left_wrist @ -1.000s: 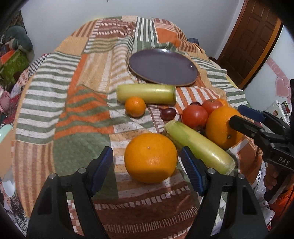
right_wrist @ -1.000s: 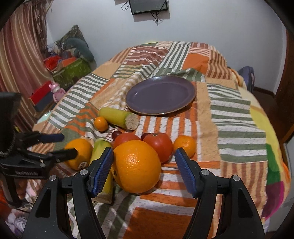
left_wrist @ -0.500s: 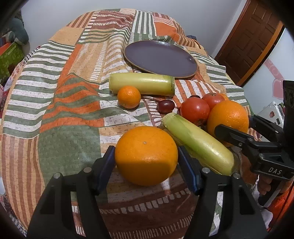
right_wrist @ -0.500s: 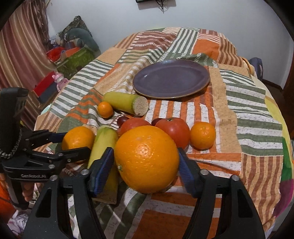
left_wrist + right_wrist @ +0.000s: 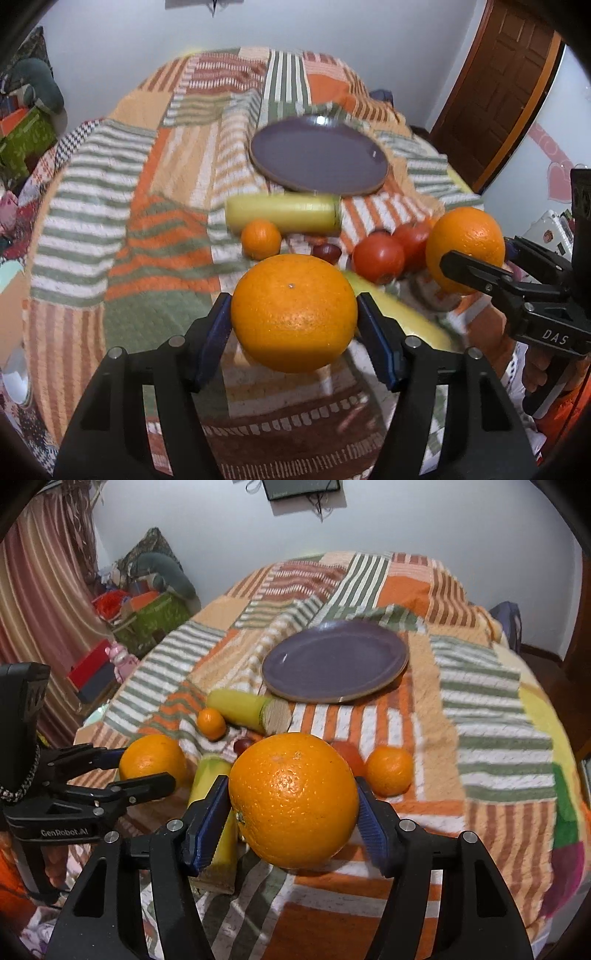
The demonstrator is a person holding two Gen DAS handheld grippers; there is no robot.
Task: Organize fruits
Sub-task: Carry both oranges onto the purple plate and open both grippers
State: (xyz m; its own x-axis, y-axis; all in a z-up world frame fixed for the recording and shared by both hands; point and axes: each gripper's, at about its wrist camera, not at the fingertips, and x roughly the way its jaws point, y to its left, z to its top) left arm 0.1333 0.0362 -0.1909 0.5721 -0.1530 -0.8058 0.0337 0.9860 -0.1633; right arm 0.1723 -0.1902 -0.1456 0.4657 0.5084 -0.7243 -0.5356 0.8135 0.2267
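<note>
My left gripper (image 5: 293, 301) is shut on a large orange (image 5: 293, 314), blue pads pressing both its sides, just above the patchwork blanket. My right gripper (image 5: 293, 786) is shut on a second large orange (image 5: 293, 797). Each view shows the other pair: the right gripper (image 5: 480, 251) with its orange (image 5: 465, 236) at the right, the left gripper (image 5: 147, 766) with its orange (image 5: 151, 757) at the left. An empty purple plate (image 5: 317, 155) (image 5: 332, 664) lies further back on the blanket.
Between the grippers and the plate lie a yellow-green cob (image 5: 284, 216), a small mandarin (image 5: 260, 238), a dark plum (image 5: 325, 251) and tomatoes (image 5: 376, 256). A second cob (image 5: 212, 794) and another mandarin (image 5: 389, 771) lie close by. Boxes and clutter (image 5: 147, 613) stand off the bed's left edge.
Both grippers stood open around their oranges a second ago; their jaws have since closed onto them. The left orange now sits higher against the blanket.
</note>
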